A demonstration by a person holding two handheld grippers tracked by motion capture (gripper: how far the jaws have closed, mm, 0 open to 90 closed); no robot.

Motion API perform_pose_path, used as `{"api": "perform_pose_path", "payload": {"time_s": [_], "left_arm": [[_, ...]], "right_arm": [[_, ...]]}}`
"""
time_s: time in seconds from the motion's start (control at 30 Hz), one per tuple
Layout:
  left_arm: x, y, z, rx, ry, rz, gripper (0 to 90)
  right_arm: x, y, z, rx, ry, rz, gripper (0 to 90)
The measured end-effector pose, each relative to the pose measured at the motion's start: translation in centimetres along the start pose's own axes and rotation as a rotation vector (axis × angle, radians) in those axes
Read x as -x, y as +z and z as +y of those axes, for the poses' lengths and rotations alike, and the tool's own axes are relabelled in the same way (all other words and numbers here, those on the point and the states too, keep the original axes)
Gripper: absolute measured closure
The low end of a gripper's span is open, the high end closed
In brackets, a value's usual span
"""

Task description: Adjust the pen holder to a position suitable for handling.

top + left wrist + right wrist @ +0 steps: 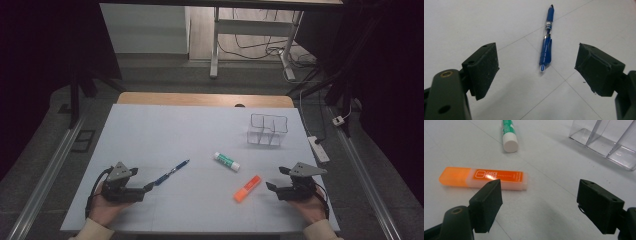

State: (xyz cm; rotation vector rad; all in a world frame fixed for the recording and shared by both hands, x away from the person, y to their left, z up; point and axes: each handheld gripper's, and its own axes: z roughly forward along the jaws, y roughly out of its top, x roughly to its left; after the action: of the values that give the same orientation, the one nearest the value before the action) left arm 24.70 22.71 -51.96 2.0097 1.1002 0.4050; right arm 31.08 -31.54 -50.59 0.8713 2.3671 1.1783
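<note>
High view, from left to right across the white tabletop [150,125]: the left tool [148,187] rests in the person's left hand [102,207] near the front edge, its jaws spread wide with nothing between them. Just beyond its tips lies the blue pen [171,172], set on a diagonal with its far end pointing away and to the right; in the left gripper view the blue pen [547,40] lies flat on the tabletop ahead of the gap between the two black jaws, its near end close to them but apart from both. Near the middle lies a white glue stick [226,161] with a green band, and just in front of it, to the right, an orange highlighter [247,188]. Toward the back right stands a clear divided organizer [268,130], upright and well apart from the other items. At the right, the right tool [274,179], held in the right hand [310,207], likewise stands wide and holds nothing; in the right gripper view the orange highlighter [484,178] lies crosswise just beyond the left-hand jaw, untouched.
</note>
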Motion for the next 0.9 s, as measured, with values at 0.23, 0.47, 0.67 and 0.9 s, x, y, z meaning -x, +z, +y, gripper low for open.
{"api": "perform_pose_path", "payload": {"time_s": [0.23, 0.47, 0.67, 0.9], "left_arm": [[0.1, 0.1, 0.0, -0.007, -0.001, 0.002, 19.6], [0.2, 0.1, 0.0, -0.004, 0.004, 0.001, 19.8], [0.2, 0.1, 0.1, -0.002, 0.004, 0.0, 19.8], [0.5, 0.2, 0.1, -0.002, 0.013, 0.0, 19.7]], "right_arm": [[0.1, 0.1, 0.0, 0.002, 0.002, 0.0, 20.5], [0.2, 0.2, 0.1, 0.004, 0.009, -0.007, 20.9], [0.5, 0.3, 0.6, 0.007, 0.025, -0.029, 22.0], [0.9, 0.5, 1.3, -0.004, 0.034, -0.054, 22.3]]}}
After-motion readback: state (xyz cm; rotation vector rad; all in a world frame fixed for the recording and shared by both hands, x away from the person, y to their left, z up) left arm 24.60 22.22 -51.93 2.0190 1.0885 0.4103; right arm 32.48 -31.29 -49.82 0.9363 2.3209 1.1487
